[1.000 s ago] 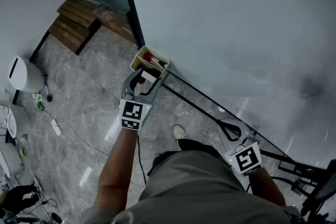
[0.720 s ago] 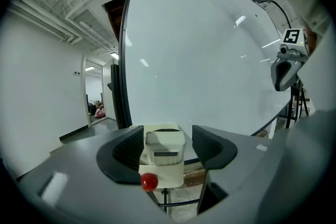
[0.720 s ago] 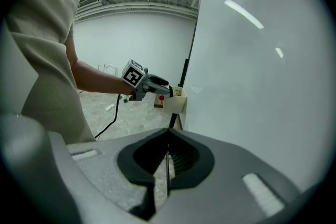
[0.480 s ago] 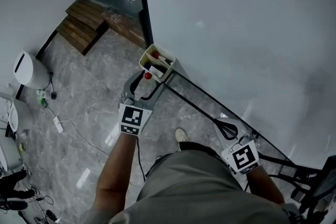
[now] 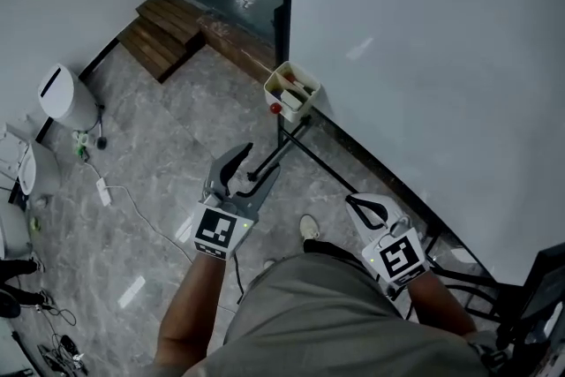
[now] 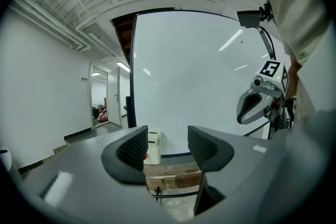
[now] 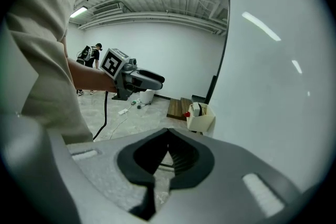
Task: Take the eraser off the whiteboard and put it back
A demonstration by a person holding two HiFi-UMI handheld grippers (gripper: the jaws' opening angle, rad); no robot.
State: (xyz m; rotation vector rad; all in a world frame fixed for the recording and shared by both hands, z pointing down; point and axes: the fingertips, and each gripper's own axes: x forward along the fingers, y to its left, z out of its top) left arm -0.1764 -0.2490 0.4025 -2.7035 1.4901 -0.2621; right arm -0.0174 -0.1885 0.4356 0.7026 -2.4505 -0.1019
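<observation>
Well, my grey left gripper (image 5: 251, 169) stands apart and empty, jaws just narrowing; my right gripper (image 5: 362, 207) is pressed together on nothing. What looks like the white eraser (image 7: 195, 109) sits in the cream plastic box (image 5: 298, 107) at the big whiteboard (image 5: 424, 57)'s lower corner.

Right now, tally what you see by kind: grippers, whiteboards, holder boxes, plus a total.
Grippers: 2 (left gripper open and empty, jaws just been closing; right gripper shut, empty)
Whiteboard: 1
Cream holder box: 1
Total: 4
</observation>
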